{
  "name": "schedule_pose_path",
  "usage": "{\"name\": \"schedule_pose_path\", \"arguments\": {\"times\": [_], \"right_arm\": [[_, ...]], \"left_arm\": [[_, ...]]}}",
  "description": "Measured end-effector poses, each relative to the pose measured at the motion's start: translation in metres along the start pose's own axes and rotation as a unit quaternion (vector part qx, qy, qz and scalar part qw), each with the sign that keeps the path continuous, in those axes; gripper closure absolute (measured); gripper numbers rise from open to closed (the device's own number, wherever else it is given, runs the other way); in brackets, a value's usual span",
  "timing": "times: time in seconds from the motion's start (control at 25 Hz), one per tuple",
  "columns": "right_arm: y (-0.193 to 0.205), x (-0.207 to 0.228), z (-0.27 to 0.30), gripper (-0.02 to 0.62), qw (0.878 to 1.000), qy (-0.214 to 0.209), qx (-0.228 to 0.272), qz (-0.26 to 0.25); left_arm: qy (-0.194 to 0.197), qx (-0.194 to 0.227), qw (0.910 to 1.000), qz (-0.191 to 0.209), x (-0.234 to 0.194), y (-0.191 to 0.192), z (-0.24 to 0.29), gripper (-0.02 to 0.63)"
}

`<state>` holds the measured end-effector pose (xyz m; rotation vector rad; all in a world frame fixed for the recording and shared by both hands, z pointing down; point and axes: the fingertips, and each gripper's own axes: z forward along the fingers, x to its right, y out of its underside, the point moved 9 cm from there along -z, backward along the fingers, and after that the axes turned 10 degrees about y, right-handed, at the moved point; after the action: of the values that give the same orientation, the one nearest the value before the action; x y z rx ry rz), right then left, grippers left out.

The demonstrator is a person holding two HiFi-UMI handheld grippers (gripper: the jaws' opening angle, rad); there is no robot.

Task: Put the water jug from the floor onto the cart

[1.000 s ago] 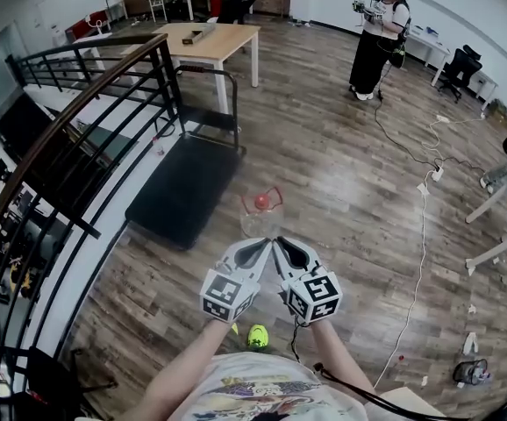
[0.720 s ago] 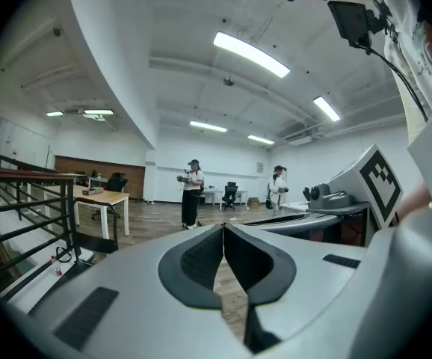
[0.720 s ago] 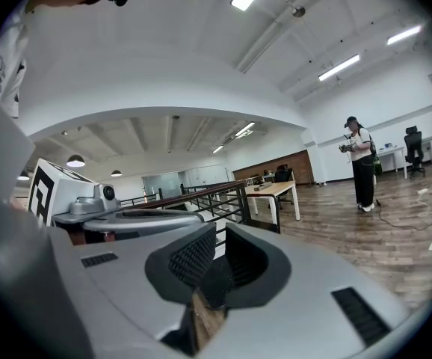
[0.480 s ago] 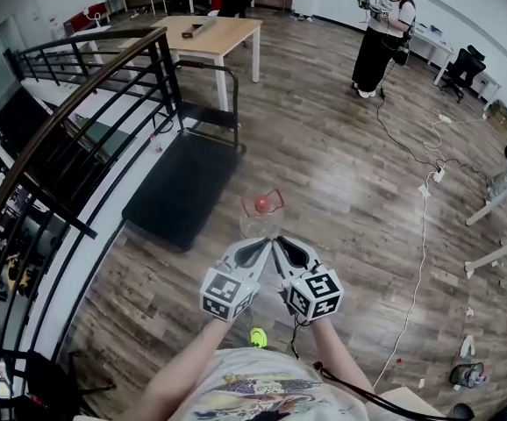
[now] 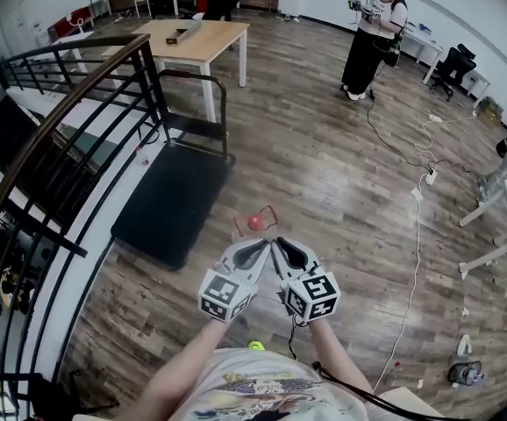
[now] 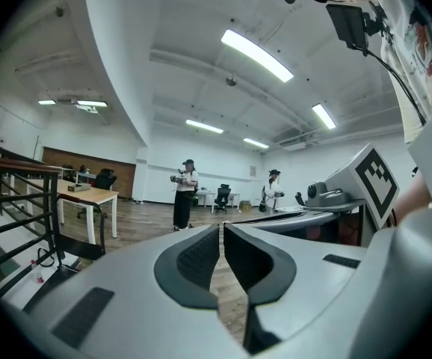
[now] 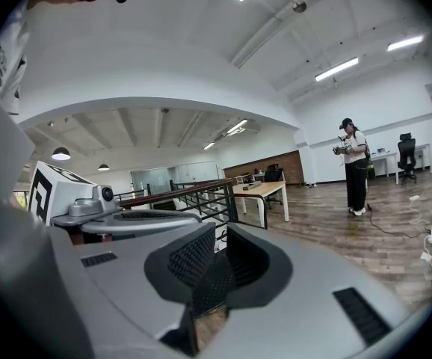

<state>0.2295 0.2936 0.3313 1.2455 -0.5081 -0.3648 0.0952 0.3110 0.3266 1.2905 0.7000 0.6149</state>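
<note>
Water jug (image 5: 253,224) (red-capped) seemingly just beyond the fingers (image 5: 248,255).

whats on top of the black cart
Nothing shows on the cart; its black deck is bare. The water jug stands on the floor beside it, lower body covered by the left gripper and right gripper.

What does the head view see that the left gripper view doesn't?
Only the head view shows the water jug with its red cap on the floor, and a white cable trailing across the boards. Only the left gripper view shows the ceiling lights and a second person far back. Both show the wooden table, the standing person in a white top, and the left gripper, its jaws closed on nothing.
</note>
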Motion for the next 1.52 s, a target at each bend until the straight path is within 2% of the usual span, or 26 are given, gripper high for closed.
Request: {"name": "schedule_pose_path", "arguments": {"times": [0.24,0.44,0.84,1.04,1.16,1.2,1.52], "right_arm": [[-0.012,0.013,0.045,0.564,1.000,0.019,-0.007,-0.006],[-0.016,0.024,0.084,0.512,1.000,0.025,-0.009,-0.003],[-0.011,0.052,0.165,0.509,0.998,0.032,-0.042,-0.038],[0.009,0.073,0.204,0.509,0.996,0.031,-0.070,-0.044],[0.022,0.091,0.222,0.509,0.995,0.031,-0.082,-0.042],[0.025,0.097,0.228,0.509,0.995,0.028,-0.083,-0.042],[0.065,0.151,0.268,0.509,0.995,0.007,-0.102,-0.020]], "left_arm": [[0.017,-0.002,0.9998,0.011,-0.047,-0.010,0.020,0.594],[0.024,0.014,0.9994,0.021,-0.090,-0.011,0.035,0.594],[0.039,0.015,0.9987,0.030,-0.164,-0.001,0.076,0.591],[0.038,0.006,0.9991,0.019,-0.194,0.021,0.109,0.572],[0.025,-0.002,0.9996,0.012,-0.210,0.034,0.129,0.479],[0.019,-0.006,0.9998,0.010,-0.216,0.039,0.135,0.468],[-0.009,-0.033,0.9993,-0.012,-0.248,0.089,0.176,0.463]]}}
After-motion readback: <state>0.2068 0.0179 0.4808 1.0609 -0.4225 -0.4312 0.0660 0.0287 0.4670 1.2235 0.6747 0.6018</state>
